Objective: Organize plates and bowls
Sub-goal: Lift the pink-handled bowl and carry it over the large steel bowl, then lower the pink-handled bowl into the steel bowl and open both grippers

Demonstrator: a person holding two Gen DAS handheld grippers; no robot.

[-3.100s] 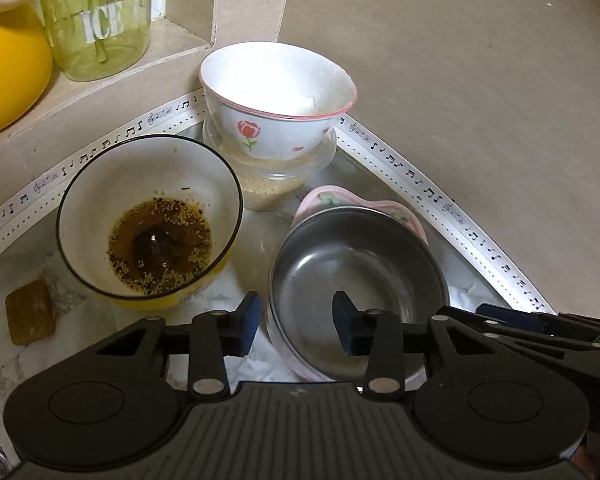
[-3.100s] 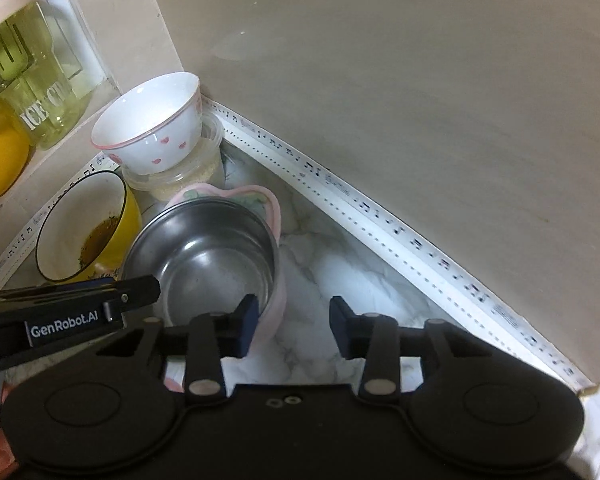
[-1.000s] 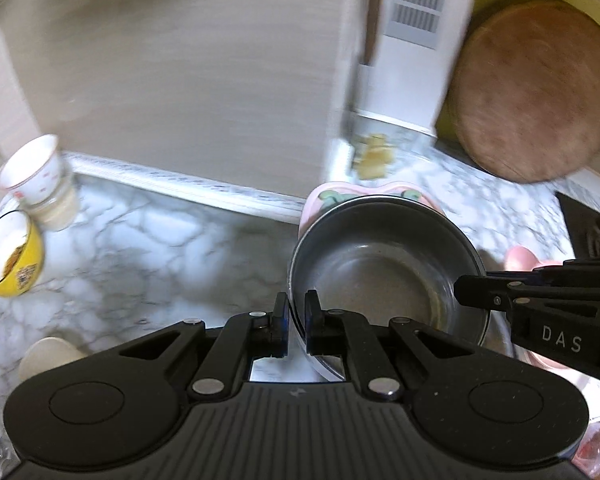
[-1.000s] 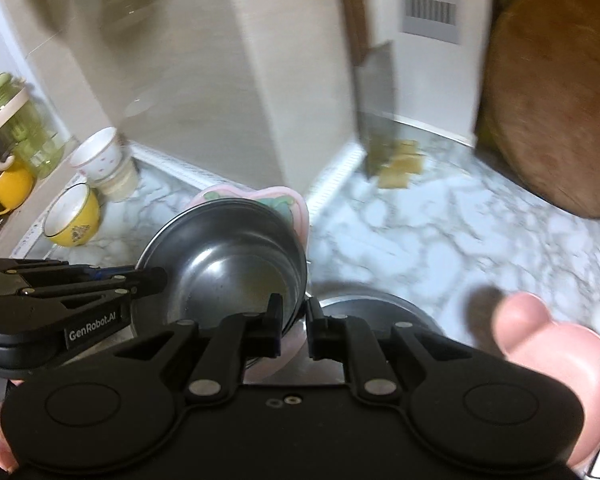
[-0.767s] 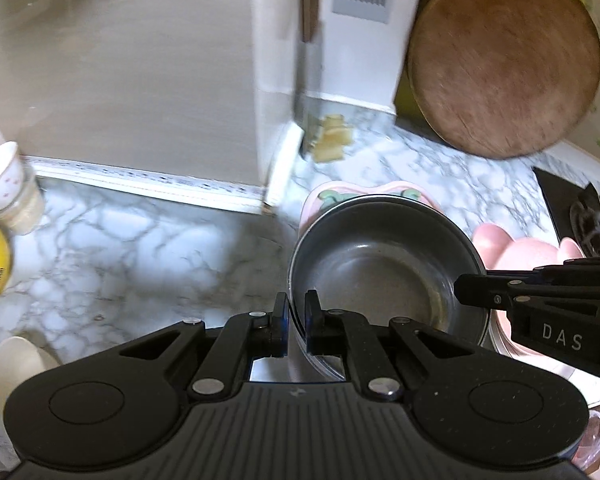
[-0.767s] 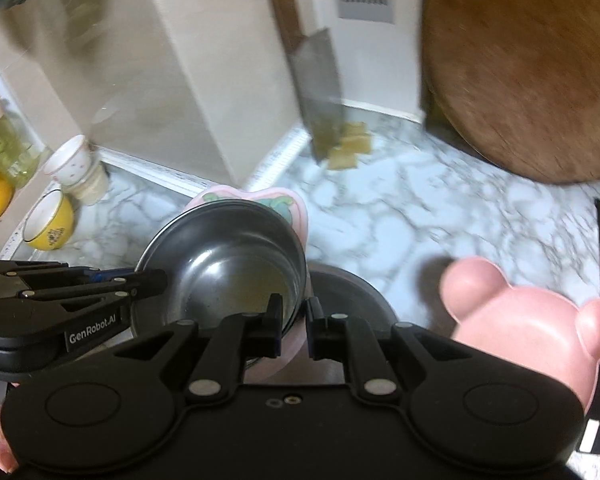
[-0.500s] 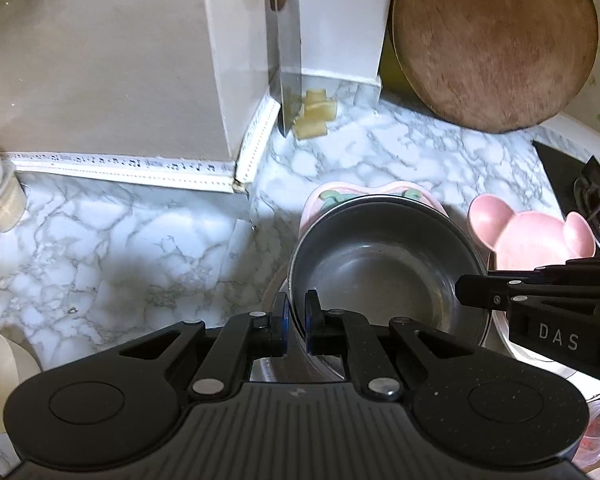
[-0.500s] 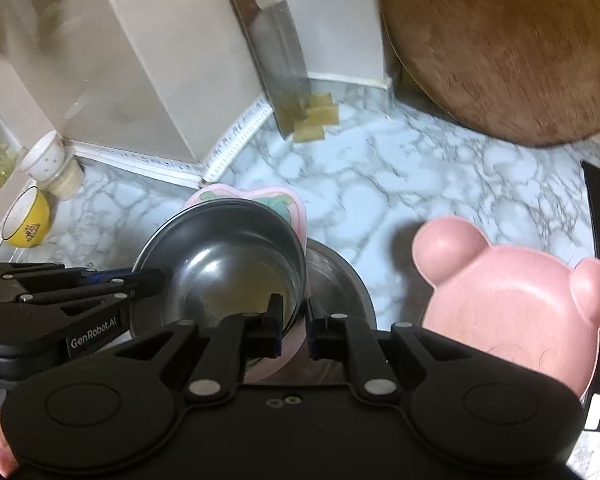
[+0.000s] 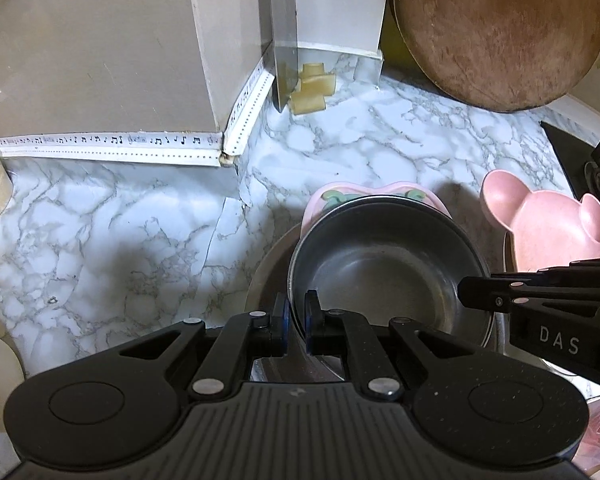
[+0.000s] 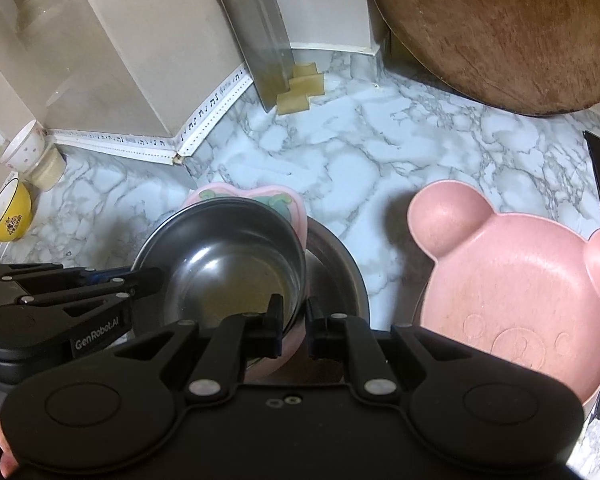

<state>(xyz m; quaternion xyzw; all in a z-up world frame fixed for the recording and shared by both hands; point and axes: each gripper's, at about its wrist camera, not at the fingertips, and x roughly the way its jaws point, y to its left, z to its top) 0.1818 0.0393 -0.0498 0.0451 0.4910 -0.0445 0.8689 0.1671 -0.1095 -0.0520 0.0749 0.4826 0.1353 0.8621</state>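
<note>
A steel bowl [image 9: 380,264] sits nested in a pink heart-shaped dish [image 9: 364,192], and both are held above the marble counter. My left gripper [image 9: 296,316] is shut on the steel bowl's left rim. My right gripper [image 10: 294,320] is shut on the opposite edge, pinching the steel bowl [image 10: 228,264] and the pink dish [image 10: 252,196] together. Directly under the stack lies a second, wider steel bowl [image 10: 336,272], mostly hidden. A pink bear-shaped plate [image 10: 512,280] rests just to its right.
A cleaver [image 9: 284,40] and pale yellow blocks [image 9: 312,88] stand at the wall corner. A round wooden board [image 9: 500,32] leans at the back right, and a black stove edge [image 9: 572,156] lies right. A yellow bowl [image 10: 10,216] and white cup [image 10: 24,148] sit far left.
Both grippers closed on the stacked bowl and dish, carried them rightward from the corner, and lowered them over the wider steel bowl beside the bear plate.
</note>
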